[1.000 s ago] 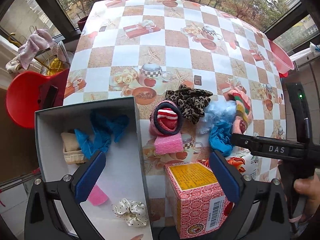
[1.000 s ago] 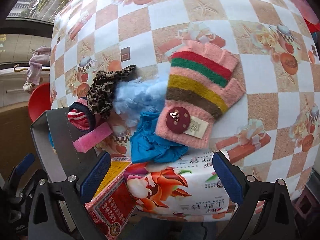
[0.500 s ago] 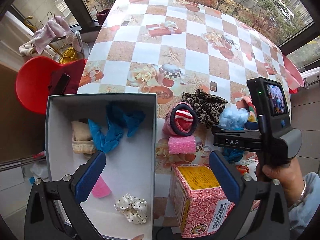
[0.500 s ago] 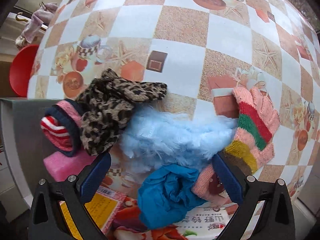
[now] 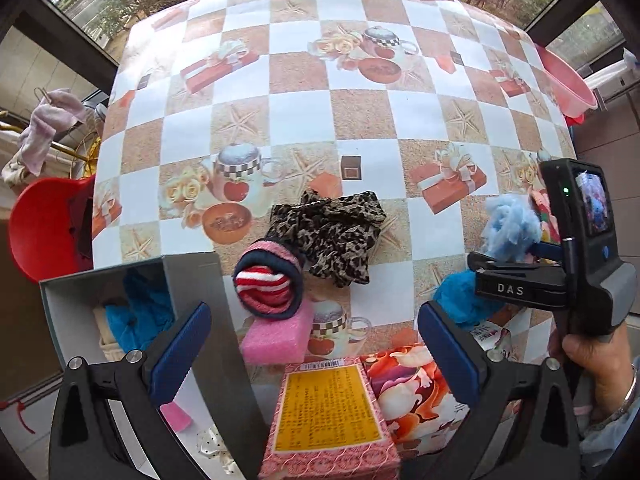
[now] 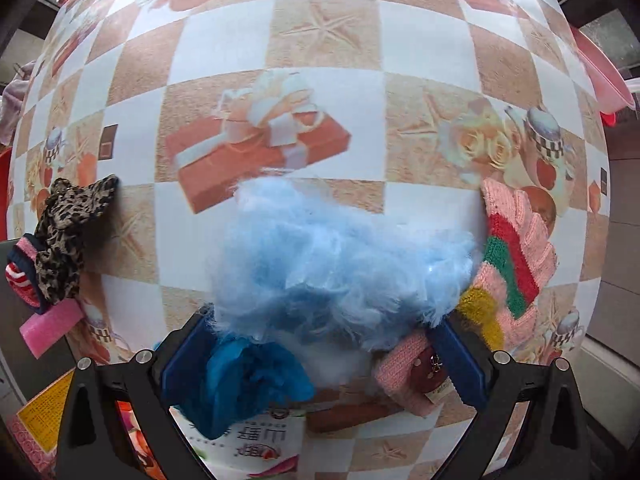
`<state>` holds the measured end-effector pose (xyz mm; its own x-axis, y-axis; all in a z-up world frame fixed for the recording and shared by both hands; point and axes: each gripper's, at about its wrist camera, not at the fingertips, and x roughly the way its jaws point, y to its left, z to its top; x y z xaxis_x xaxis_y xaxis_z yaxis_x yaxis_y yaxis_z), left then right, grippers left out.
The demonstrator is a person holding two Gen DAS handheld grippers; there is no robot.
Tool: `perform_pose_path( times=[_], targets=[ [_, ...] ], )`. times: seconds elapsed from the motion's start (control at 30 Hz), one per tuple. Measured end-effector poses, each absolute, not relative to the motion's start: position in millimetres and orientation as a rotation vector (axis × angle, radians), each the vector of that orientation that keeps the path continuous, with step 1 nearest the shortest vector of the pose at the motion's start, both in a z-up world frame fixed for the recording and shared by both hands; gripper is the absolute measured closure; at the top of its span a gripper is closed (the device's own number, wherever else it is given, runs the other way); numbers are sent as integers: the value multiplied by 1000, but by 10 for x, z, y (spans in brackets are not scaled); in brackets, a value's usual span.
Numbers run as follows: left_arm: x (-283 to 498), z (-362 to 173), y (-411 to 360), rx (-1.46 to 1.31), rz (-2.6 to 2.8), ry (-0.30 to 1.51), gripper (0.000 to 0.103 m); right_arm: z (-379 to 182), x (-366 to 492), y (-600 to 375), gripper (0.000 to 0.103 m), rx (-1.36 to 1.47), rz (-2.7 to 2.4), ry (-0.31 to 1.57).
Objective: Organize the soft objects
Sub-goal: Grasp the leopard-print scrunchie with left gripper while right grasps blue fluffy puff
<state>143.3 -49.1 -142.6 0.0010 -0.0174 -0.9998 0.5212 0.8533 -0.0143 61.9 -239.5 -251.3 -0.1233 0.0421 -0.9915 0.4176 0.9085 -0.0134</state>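
Between the right gripper's (image 6: 320, 354) wide, not-yet-closed jaws sits blue fluff (image 6: 340, 264); close low, avoiding glove (image 6: 516, 264); left gripper (image 5: 312, 354) released, empty.

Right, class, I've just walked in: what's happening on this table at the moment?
A person is sorting soft things into a grey box, which already holds a blue cloth. The right gripper has its open fingers either side of a light blue fluffy tuft, not yet closed on it. The left gripper hovers open and empty above the table. A leopard-print scrunchie, rolled striped sock, pink sponge and striped glove still wait outside.
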Motion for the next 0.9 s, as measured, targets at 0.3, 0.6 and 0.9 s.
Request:
perform_pose_path(
  times=[0.3,0.6,0.9],
  targets=[
    [1716,-2162,-978,543,-363,1610,0,-2069,89,-3083,1,659,-326,1465],
    [1725,-2615,-1092,620,-331,1710,1,-1894,-272,-3594,1,839,-427,1383],
    [1653,-2724,-1255,675,-358,1706,1,-1974,319,-2990,1,493,-251,1421]
  ],
)
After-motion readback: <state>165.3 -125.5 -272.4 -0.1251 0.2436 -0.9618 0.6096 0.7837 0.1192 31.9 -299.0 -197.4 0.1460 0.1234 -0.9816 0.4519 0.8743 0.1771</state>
